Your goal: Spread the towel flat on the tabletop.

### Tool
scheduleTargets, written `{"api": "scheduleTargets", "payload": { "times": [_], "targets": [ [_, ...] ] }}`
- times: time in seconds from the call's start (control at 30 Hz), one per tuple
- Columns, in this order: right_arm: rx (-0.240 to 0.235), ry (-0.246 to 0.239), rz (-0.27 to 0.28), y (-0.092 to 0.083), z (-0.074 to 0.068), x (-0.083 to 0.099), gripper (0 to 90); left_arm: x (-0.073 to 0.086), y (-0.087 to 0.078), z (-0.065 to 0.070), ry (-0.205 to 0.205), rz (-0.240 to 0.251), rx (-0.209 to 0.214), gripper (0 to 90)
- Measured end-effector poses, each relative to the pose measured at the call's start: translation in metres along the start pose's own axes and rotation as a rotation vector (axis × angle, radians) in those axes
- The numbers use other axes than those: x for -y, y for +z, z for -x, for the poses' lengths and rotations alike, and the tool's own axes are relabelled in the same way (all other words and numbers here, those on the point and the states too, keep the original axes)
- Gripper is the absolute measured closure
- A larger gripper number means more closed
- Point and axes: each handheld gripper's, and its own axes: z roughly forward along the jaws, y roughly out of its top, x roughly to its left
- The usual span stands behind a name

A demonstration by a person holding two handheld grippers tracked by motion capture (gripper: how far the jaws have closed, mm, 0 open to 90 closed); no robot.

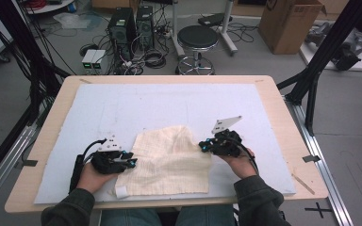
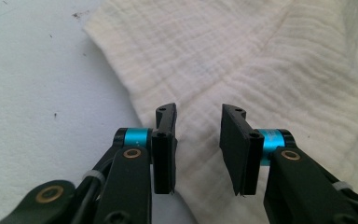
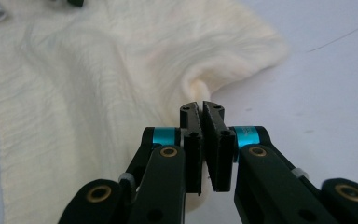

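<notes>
right gripper [image 3: 201, 108]: jaws together, pinching cloth edge | left gripper [image 2: 198, 122]: jaws apart, cloth edge between, pads not pressing | muslin cloth [image 1: 172, 160]: rumpled, near edge of desk [image 1: 283, 101] on white mat [image 1: 169, 101], between both grippers | behind desk: stool [image 1: 197, 38], PC towers [image 1: 131, 26], cardboard box [image 1: 290, 23] | nothing blocking cloth

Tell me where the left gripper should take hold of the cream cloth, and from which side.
Grip the cloth at its left edge, coming in from the bare mat on the left. That edge lies flat and free right ahead of the left gripper, whose jaws stand open over it. The right gripper is shut on the opposite edge, pinching up a ridge.
</notes>
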Motion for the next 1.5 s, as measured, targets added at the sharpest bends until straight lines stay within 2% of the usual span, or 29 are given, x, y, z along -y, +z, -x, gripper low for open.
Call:
{"api": "scheduleTargets", "payload": {
  "times": [0.07, 0.17, 0.2, 0.23, 0.3, 0.33, 0.43, 0.47, 0.53, 0.57, 0.6, 0.67, 0.7, 0.73, 0.77, 0.8, 0.83, 0.87, 0.9, 0.93, 1.03, 1.07, 1.13, 1.17, 1.2, 1.23, 1.37, 1.47, 1.5],
  "targets": [
    [0.032, -0.012, 0.026, -0.01, 0.0, -0.002, 86.3, 0.0, 0.0, 0.0, -0.004, 0.001, 0.005, 66.0],
    [0.039, -0.02, 0.02, -0.014, -0.002, -0.001, 85.9, 0.0, -0.001, 0.0, 0.0, -0.002, 0.015, 65.5],
    [0.017, -0.025, 0.013, -0.012, -0.002, -0.001, 83.5, 0.0, -0.001, 0.0, -0.002, -0.004, 0.02, 65.5],
    [-0.086, -0.014, -0.005, -0.005, -0.001, 0.001, 73.1, -0.001, -0.001, 0.001, -0.007, -0.002, 0.021, 64.0],
    [-0.092, -0.01, -0.015, -0.002, -0.001, 0.001, 71.0, -0.003, -0.002, 0.0, -0.002, 0.007, 0.02, 62.7],
    [-0.063, -0.01, -0.019, 0.001, 0.0, 0.0, 67.6, -0.005, -0.002, 0.0, 0.002, 0.019, 0.014, 59.1],
    [-0.053, 0.014, 0.01, 0.004, 0.004, -0.002, 64.0, -0.014, -0.001, -0.005, -0.034, 0.086, -0.017, 55.4],
    [-0.052, 0.029, 0.026, 0.006, 0.007, -0.002, 62.7, -0.016, 0.0, -0.007, -0.038, 0.086, -0.024, 53.3],
    [-0.054, 0.069, 0.024, 0.013, 0.014, -0.002, 58.7, -0.021, 0.006, -0.012, -0.046, 0.053, -0.051, 48.7],
    [-0.031, 0.095, -0.018, 0.023, 0.02, 0.0, 56.8, -0.022, 0.01, -0.013, -0.069, 0.058, -0.063, 45.4],
    [-0.031, 0.095, -0.018, 0.023, 0.02, 0.0, 56.8, -0.025, 0.013, -0.015, -0.079, 0.054, -0.082, 45.4],
    [-0.033, 0.124, -0.052, 0.032, 0.026, 0.004, 59.6, -0.03, 0.02, -0.02, -0.094, 0.043, -0.139, 42.8],
    [-0.051, 0.143, -0.069, 0.036, 0.029, 0.006, 64.6, -0.032, 0.024, -0.023, -0.115, 0.06, -0.16, 41.5],
    [-0.074, 0.148, -0.097, 0.041, 0.032, 0.007, 76.4, -0.034, 0.026, -0.026, -0.131, 0.062, -0.179, 41.7],
    [-0.074, 0.148, -0.097, 0.041, 0.032, 0.007, 76.4, -0.037, 0.03, -0.029, -0.146, 0.046, -0.196, 41.7],
    [-0.072, 0.132, -0.102, 0.042, 0.032, 0.007, 80.9, -0.039, 0.034, -0.031, -0.145, 0.043, -0.196, 41.8],
    [-0.063, 0.115, -0.098, 0.042, 0.031, 0.005, 83.0, -0.041, 0.037, -0.031, -0.146, 0.055, -0.188, 43.5],
    [-0.036, 0.108, -0.066, 0.038, 0.031, 0.001, 85.4, -0.043, 0.04, -0.032, -0.147, 0.062, -0.188, 47.0],
    [-0.036, 0.108, -0.066, 0.038, 0.031, 0.001, 85.4, -0.046, 0.043, -0.033, -0.15, 0.051, -0.183, 47.0],
    [-0.017, 0.109, -0.048, 0.035, 0.032, -0.001, 85.9, -0.048, 0.046, -0.034, -0.152, 0.042, -0.173, 49.1],
    [0.044, 0.083, -0.014, 0.026, 0.03, -0.013, 86.4, -0.053, 0.051, -0.035, -0.138, 0.0, -0.149, 63.7],
    [0.066, 0.069, -0.007, 0.024, 0.029, -0.016, 86.3, -0.053, 0.051, -0.034, -0.124, 0.003, -0.146, 73.5],
    [0.121, 0.028, 0.02, 0.018, 0.021, -0.025, 86.3, -0.053, 0.047, -0.033, -0.116, 0.008, -0.133, 84.8],
    [0.138, 0.008, 0.026, 0.017, 0.017, -0.027, 86.2, -0.054, 0.044, -0.031, -0.106, 0.009, -0.131, 85.3],
    [0.128, -0.016, 0.013, 0.019, 0.011, -0.028, 86.1, -0.054, 0.04, -0.029, -0.097, 0.015, -0.122, 85.9],
    [0.128, -0.016, 0.013, 0.019, 0.011, -0.028, 86.1, -0.055, 0.036, -0.026, -0.099, 0.025, -0.113, 85.9],
    [0.053, -0.048, -0.06, 0.03, -0.003, -0.022, 84.3, -0.051, 0.015, -0.008, -0.04, 0.04, -0.091, 86.1],
    [-0.019, -0.049, -0.066, 0.035, -0.014, -0.013, 81.4, -0.038, 0.002, 0.008, -0.015, 0.025, -0.068, 86.1],
    [-0.039, -0.06, -0.074, 0.037, -0.018, -0.01, 79.7, -0.034, -0.001, 0.012, -0.005, 0.003, -0.062, 86.1]
  ]
}}
